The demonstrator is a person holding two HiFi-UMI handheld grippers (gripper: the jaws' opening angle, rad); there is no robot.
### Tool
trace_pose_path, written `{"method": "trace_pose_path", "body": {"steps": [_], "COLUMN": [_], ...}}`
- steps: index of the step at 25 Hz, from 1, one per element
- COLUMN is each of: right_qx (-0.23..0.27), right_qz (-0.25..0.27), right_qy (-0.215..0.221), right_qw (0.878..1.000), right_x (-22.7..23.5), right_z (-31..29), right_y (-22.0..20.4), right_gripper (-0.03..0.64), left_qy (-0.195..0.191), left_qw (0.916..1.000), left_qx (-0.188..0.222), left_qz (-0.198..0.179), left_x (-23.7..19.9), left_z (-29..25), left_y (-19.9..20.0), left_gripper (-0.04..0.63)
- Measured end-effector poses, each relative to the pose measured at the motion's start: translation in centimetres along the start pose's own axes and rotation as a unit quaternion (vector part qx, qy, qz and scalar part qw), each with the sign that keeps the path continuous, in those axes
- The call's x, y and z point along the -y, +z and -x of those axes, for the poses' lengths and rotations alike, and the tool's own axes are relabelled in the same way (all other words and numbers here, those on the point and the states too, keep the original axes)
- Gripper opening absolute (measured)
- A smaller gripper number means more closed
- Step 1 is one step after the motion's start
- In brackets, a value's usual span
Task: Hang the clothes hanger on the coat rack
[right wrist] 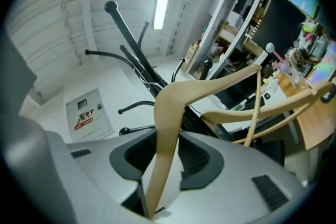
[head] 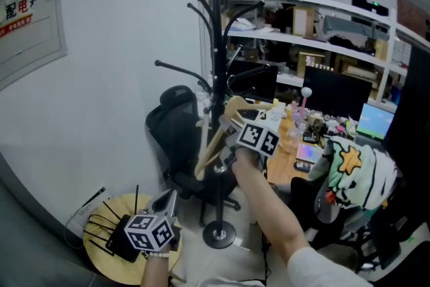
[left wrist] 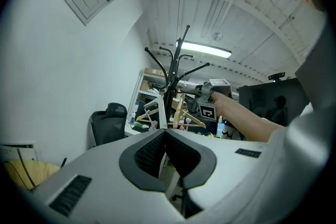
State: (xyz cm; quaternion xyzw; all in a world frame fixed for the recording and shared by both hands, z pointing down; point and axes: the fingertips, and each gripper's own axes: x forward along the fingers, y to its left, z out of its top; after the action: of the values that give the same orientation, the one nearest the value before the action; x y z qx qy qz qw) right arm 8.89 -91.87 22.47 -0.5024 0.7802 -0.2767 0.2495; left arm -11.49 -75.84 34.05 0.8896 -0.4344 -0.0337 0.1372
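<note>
A black coat rack [head: 216, 70] with curved arms stands in the middle of the head view. My right gripper [head: 232, 138] is raised beside its pole and shut on one arm of a pale wooden hanger [head: 213, 141]. In the right gripper view the hanger's arm [right wrist: 167, 118] runs up from between the jaws of my right gripper [right wrist: 167, 140], and the coat rack [right wrist: 128, 34] rises behind it. My left gripper [head: 166, 201] sits low at the left, shut with nothing in it. From the left gripper [left wrist: 165, 134] I see the hanger [left wrist: 185, 115] next to the coat rack [left wrist: 171, 73].
A black office chair [head: 176, 131] stands just left of the rack's pole. A round wooden stool [head: 101, 259] with a black wire stand sits under my left gripper. A cluttered desk [head: 295, 168], shelves [head: 322, 44] and a chair draped with clothes [head: 353, 175] fill the right.
</note>
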Motion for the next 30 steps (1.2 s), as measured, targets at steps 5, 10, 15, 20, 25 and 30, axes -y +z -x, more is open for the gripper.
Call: {"method": "trace_pose_path", "body": {"steps": [5,10,15,20,25,30], "right_qx": [-0.015,-0.022,-0.035,-0.042,-0.052,-0.056], "right_qz": [0.007,-0.001,-0.011,-0.013,-0.008,-0.003], "right_qy": [-0.02,-0.042,-0.051,-0.062,-0.072,-0.076], "right_qw": [1.0,0.999,0.998,0.997,0.996,0.996], "right_x": [1.2,3.0,4.5,5.6,6.3,6.7], "right_z": [-0.9,-1.4,-1.7,-1.5,-1.4,-1.4], "right_y": [-0.8,-1.2,-2.0,-3.0,-4.2,-4.6], "right_gripper": [0.14,0.138,0.138,0.138,0.14,0.14], "left_qy": [0.004,0.007,0.005,0.005,0.008,0.009], "left_qw": [1.0,0.9999,0.9999,0.9999,0.9998,0.9997], "left_qx": [0.002,0.001,0.001,-0.003,-0.008,-0.011], "left_qz": [0.007,0.012,0.013,0.013,0.017,0.022], "left_x": [-0.4,-0.6,-0.3,-0.2,-0.1,0.0], "left_z": [0.2,0.2,0.0,0.0,0.1,0.2], "left_y": [-0.2,-0.5,-0.6,-0.9,-1.5,-1.9], "left_gripper": [-0.012,-0.012,-0.012,-0.012,-0.012,-0.012]}}
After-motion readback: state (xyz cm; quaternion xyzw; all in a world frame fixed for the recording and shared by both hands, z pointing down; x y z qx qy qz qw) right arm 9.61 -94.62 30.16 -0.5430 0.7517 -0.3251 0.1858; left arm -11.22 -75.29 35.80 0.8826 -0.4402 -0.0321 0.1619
